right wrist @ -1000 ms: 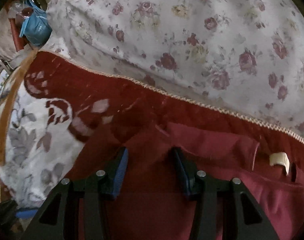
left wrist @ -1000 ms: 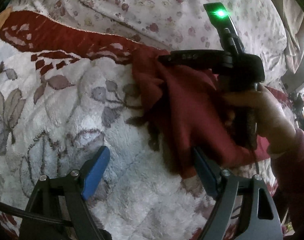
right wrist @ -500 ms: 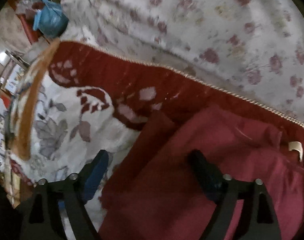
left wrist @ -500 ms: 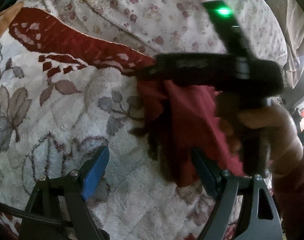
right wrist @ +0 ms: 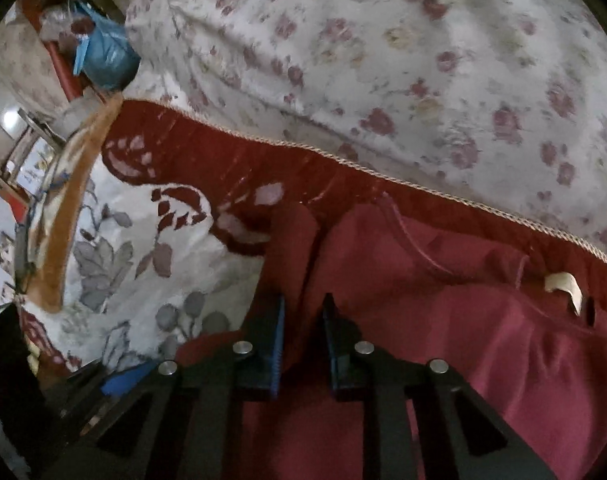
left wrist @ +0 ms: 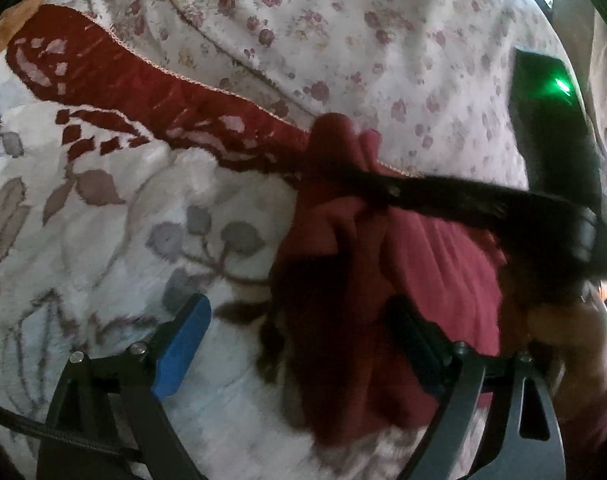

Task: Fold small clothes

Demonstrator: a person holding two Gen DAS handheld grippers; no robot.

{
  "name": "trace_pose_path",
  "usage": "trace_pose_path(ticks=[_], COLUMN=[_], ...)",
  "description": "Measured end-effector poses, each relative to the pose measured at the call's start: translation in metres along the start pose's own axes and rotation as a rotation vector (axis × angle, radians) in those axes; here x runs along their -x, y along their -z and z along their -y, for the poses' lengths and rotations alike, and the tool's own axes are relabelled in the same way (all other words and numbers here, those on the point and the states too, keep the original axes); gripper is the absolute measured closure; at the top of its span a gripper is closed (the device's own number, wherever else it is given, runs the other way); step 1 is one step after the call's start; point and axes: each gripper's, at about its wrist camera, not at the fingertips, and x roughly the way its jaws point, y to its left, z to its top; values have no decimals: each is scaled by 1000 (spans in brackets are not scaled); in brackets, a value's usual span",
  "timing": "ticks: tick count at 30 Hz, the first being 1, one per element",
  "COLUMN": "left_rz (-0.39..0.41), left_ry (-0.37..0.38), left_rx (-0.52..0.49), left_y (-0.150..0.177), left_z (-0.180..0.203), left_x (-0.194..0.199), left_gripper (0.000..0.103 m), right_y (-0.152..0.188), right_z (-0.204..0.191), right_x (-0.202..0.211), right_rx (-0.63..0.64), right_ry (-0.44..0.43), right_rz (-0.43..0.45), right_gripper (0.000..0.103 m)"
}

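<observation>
Maroon garment lies bunched on the fleece blanket, upper edge against the blanket's red border just below the floral sheet; cream neck tag shows at right in the right wrist view. Progress looks early: cloth is rumpled, no clean crease or flat stack visible, so squaring it up and most folds are probably left. Long axis is hard to call while bunched; it seems to run roughly along the red border, tag end toward the right in the right wrist view. Right gripper has fingers drawn nearly together, pinching a raised ridge of the garment's left part. Left gripper fingers are spread wide, straddling the garment's near-left edge, one blue pad over bare blanket, nothing held. Blue bag sits off the bed, far corner
</observation>
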Motion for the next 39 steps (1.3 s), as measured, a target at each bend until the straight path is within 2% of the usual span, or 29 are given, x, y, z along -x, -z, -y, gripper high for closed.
trace_pose_path(ticks=[5,9,13,14,16,18,21,25,26,27,28,29,30,34,36,39], left_rz=[45,69,69,68,66,57,58,59,58,57,56,55,52,43,38,9], left_ry=[-30,-81,-97,-101,-104,-103,-108,-90,-81,-72,-65,-60,-55,-42,-34,-1], left_rx=[-58,-114,-110,-109,-108,-115,-122,-98,-86,-74,-65,-59,-51,-28,4,78], left_y=[2,3,2,2,3,4,6,6,5,5,4,4,4,3,2,2], left_z=[19,29,28,27,27,27,28,24,22,20,19,18,17,14,9,-1], left_x=[-1,2,1,0,-1,-3,-5,-5,-5,-5,-5,-5,-6,-6,-8,-14], left_gripper=[18,19,19,20,23,35,38,43,44,45,45,45,45,44,37,32], right_y=[5,8,10,10,12,12,14,17,18,18,18,17,16,15,16,20], right_z=[11,14,12,11,11,13,20,19,15,12,8,6,5,2,4,13], right_x=[14,25,31,33,39,43,44,44,43,42,41,40,40,37,35,34], right_rx=[-41,-46,-33,-30,-24,-22,-44,-61,-54,-49,-48,-54,-64,-84,-90,-114], right_ry=[-40,-48,-44,-44,-36,-30,-31,-86,-91,-96,-98,-102,-110,-120,-114,-104], right_rz=[16,28,34,37,50,54,50,40,35,30,26,25,28,25,20,13], right_gripper=[86,86,86,93,95,95,95,94,91,78,71,53,47,46,44,42])
